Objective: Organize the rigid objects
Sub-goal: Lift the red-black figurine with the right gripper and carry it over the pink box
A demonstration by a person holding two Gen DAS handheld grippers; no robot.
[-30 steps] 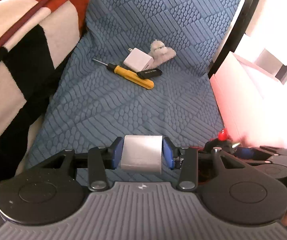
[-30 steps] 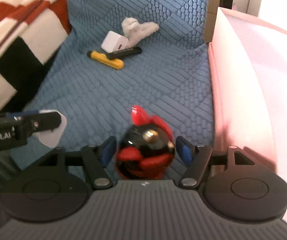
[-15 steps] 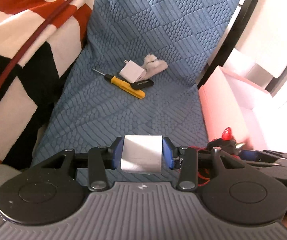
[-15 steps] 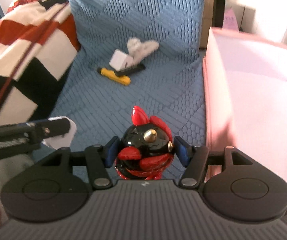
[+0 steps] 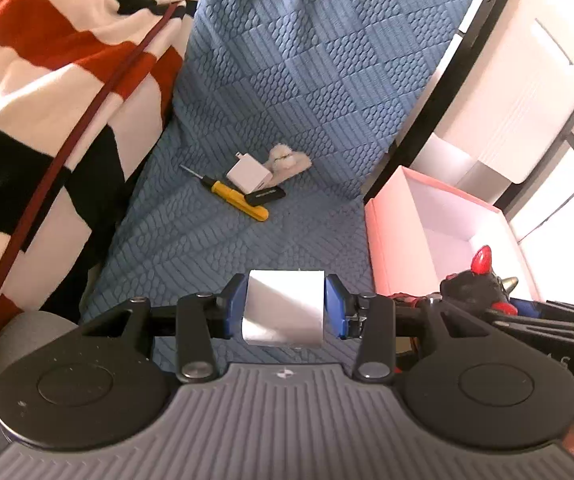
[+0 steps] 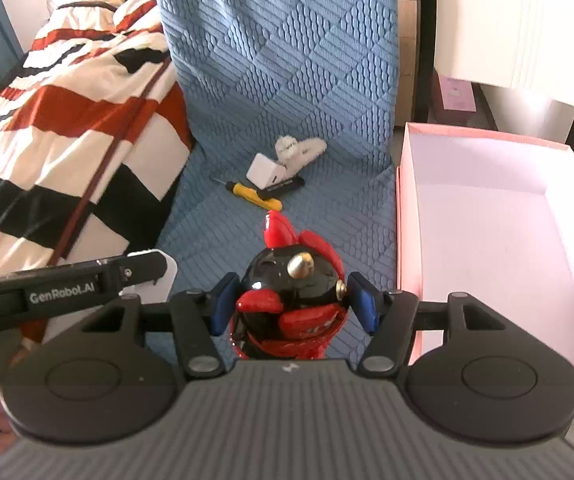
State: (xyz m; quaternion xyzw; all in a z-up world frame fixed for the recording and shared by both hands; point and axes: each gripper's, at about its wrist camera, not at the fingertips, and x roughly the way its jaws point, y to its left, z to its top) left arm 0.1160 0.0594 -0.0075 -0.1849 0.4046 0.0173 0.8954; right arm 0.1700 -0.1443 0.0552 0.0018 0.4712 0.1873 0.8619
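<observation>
1. Right now I am seeing my left gripper (image 5: pixel 285 307) clamped on a white block (image 5: pixel 283 308), the blue pads pressing its two flat side faces, clear of the blue quilted cover (image 5: pixel 287 120).
2. My right gripper (image 6: pixel 292 307) is clamping a glossy black-and-red figurine (image 6: pixel 289 300) at its round belly; it is hanging over the cover, just beside the pink box (image 6: pixel 403 240).
3. I am judging the block light, stiff and smooth; its flat parallel faces are giving the pads a square seat, so it should not twist.
4. I am judging the figurine hard, slick and possibly brittle: the red crest and the brass-coloured spike are sticking out, so the belly is the safe place to grip, and a curved, shiny body could squirt out if I am squeezing off-centre.
5. Further out, a yellow screwdriver (image 5: pixel 235 197), a white charger (image 5: pixel 248 173), a black stick (image 5: pixel 265 197) and a fluffy white toy (image 5: pixel 287 160) are lying together on the cover.
6. I am seeing the box open and, where visible, bare inside.
</observation>
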